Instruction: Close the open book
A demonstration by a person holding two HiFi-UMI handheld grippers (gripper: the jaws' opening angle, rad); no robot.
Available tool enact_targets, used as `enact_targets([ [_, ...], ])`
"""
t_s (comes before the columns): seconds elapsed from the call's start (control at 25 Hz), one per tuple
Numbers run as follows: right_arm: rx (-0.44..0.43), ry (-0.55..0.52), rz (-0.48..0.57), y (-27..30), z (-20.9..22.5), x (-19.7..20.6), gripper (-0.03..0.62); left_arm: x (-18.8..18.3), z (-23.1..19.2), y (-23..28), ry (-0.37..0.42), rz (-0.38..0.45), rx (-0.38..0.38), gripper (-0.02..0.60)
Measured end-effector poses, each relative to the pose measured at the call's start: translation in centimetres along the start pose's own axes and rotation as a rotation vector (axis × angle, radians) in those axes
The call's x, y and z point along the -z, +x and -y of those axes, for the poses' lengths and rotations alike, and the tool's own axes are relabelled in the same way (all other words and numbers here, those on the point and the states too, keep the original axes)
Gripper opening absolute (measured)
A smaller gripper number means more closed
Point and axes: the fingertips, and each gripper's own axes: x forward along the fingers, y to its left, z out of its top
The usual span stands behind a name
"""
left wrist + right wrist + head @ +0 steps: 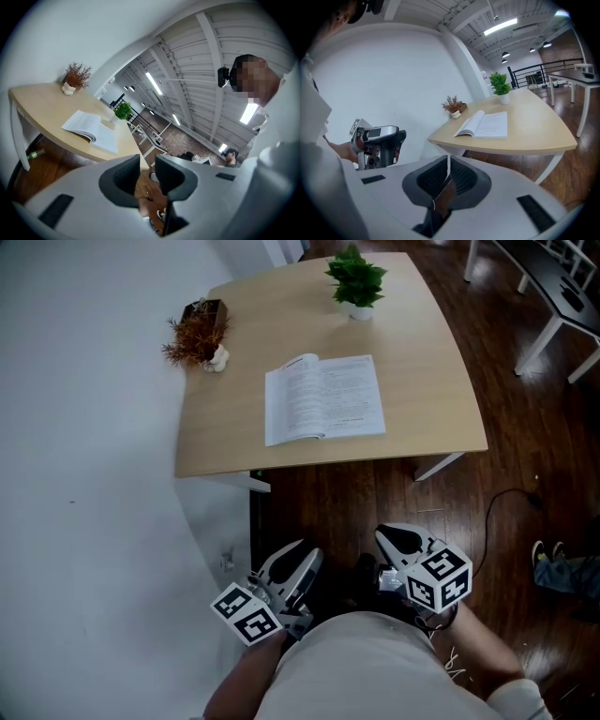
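Head view, clock directions from the frame centre.

- Light wooden table [422, 381] filling 11 to 1 o'clock, near edge curved toward the person.
- Open book [323, 397] flat on the table just above centre, toward the near edge. Spread's long axis roughly 9 to 3, right end tipped slightly up-frame. Spine across that, roughly 12 to 6, a little left of the spread's middle. Left leaf narrower and humped, right leaf flat. Text foot toward the person.
- Left gripper [292, 566] at 6 o'clock, tongs spread, only floor in the gap. Book at about 12 from it, well apart.
- Right gripper [401, 540] at 5 o'clock, tongs pressed together, nothing pinched. Book at about 11 from it, well apart.
- Neither gripper clearly nearer. Left more squarely below the humped leaf, right below and outside the flat leaf's outer edge.
- Potted plant [356, 279] at 12, dried sprig arrangement [197, 334] at 10, both clear of the book.

Judged: reach not begun. Closing likely a leaf swung over the spine, along the 9-to-3 line.
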Motion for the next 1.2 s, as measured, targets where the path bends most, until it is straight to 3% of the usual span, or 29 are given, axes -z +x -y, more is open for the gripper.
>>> enact_targets([
  [0.64,0.075,-0.035,0.031,3.9,0.6,-3.8,0.002,-3.5,-4.8,1.7,-0.011,-0.022,0.056,0.074],
  [1.2,0.174,-0.045,-0.001,15.5,1.2,-9.7,0.002,-10.8,-16.8,4.1,-0.011,-0.107,0.072,0.074],
])
